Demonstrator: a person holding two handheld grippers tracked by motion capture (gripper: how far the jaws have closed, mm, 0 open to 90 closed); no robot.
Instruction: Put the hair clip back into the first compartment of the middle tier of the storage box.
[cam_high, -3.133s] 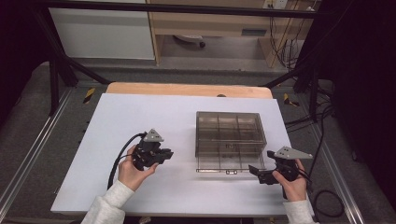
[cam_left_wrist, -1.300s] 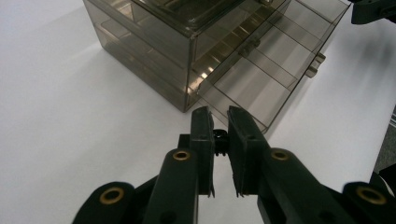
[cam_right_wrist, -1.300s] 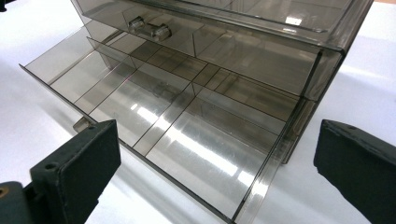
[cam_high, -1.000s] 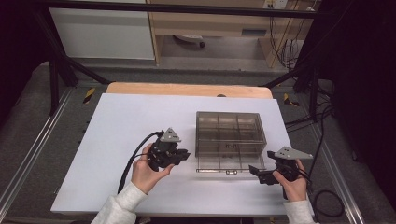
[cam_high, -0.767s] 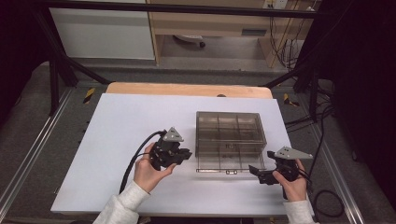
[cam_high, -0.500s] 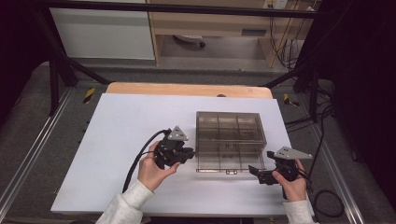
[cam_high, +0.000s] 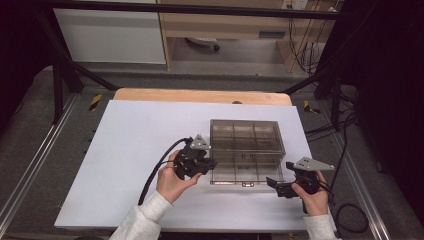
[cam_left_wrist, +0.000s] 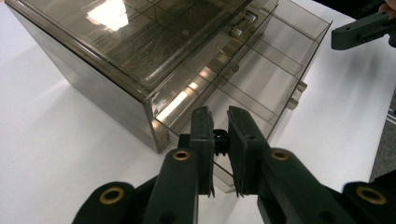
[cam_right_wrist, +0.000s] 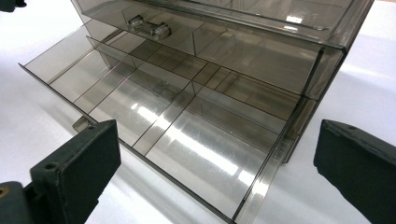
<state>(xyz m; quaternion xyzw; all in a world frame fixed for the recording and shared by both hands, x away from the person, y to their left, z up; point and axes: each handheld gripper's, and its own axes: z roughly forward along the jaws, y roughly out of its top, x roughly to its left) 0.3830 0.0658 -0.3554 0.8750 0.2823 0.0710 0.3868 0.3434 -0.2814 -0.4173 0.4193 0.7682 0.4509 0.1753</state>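
Observation:
A smoky clear drawer box (cam_high: 247, 134) stands on the white table (cam_high: 130, 150). Its bottom drawer (cam_high: 245, 172) is pulled out toward me and looks empty, with dividers across it. My left gripper (cam_high: 211, 164) is at the drawer's left front corner. In the left gripper view its jaws (cam_left_wrist: 218, 112) are shut to a thin slit, with their tips over the drawer's side wall (cam_left_wrist: 261, 79). My right gripper (cam_high: 276, 186) sits off the drawer's right front corner. In the right gripper view it (cam_right_wrist: 217, 135) stands wide open before the drawer (cam_right_wrist: 187, 140), holding nothing.
The upper drawer (cam_right_wrist: 149, 28) is closed and has two clear knobs. A wooden board (cam_high: 200, 95) lies beyond the white sheet. Metal frame rails (cam_high: 30, 165) run along both sides of the table. Each gripper trails a black cable.
My left hand has slid right across the table up to the drawer's left front corner, its jaws staying shut. The right hand and the box have not moved.

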